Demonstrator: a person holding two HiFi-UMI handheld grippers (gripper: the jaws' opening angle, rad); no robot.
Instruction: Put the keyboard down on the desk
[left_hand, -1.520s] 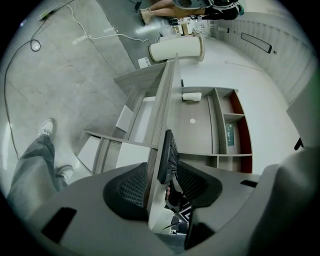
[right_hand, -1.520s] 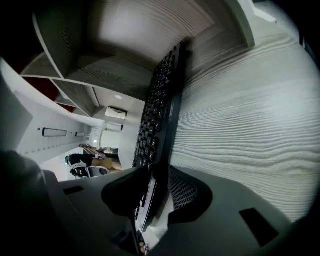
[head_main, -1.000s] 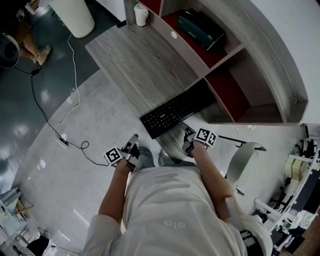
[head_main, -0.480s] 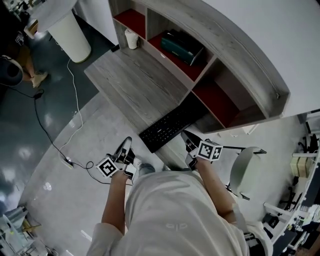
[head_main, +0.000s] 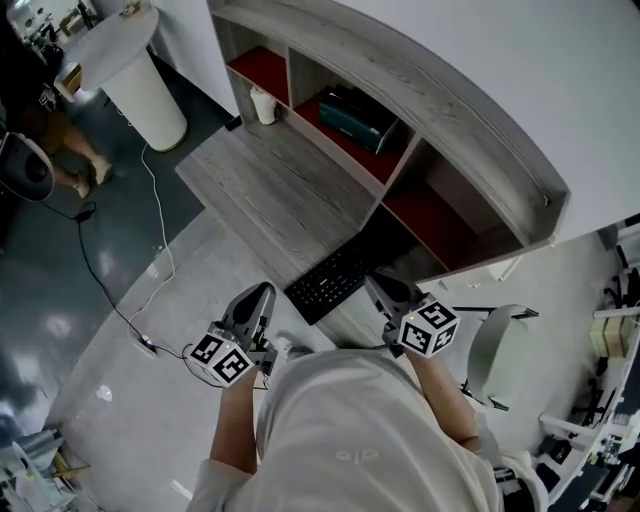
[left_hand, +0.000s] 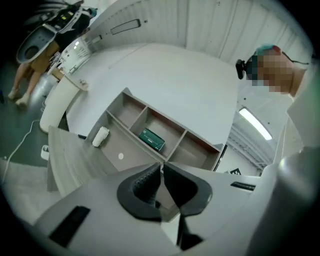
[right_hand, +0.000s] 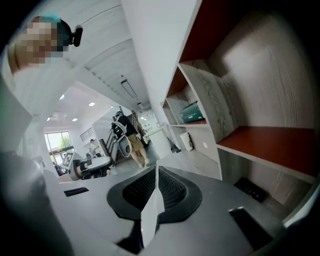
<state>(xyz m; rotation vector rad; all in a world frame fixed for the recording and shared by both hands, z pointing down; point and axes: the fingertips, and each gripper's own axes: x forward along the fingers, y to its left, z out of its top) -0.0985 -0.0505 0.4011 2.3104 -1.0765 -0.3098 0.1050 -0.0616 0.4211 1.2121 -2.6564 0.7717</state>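
Note:
The black keyboard (head_main: 345, 272) lies flat on the grey wooden desk (head_main: 260, 190), at its near end, with its far end under the shelf unit. Nothing holds it. My left gripper (head_main: 262, 292) hangs over the floor just left of the keyboard's near corner, with its jaws shut and empty (left_hand: 161, 172). Above the desk edge, my right gripper (head_main: 377, 284) sits just right of the keyboard, also shut with nothing between its pads (right_hand: 157, 172). In the right gripper view, the keyboard (right_hand: 252, 189) shows as a dark strip below the red shelf.
The curved shelf unit (head_main: 440, 150) with red compartments rises behind the desk, holding a green box (head_main: 355, 115) and a white roll (head_main: 263, 103). A white pedestal table (head_main: 140, 80) and a person (head_main: 30, 150) are at far left. A cable (head_main: 120, 300) crosses the floor, and a chair (head_main: 495, 345) stands at right.
Both grippers have risen toward the head camera and rolled, so their marker cubes look larger. The keyboard has stayed in place on the desk.

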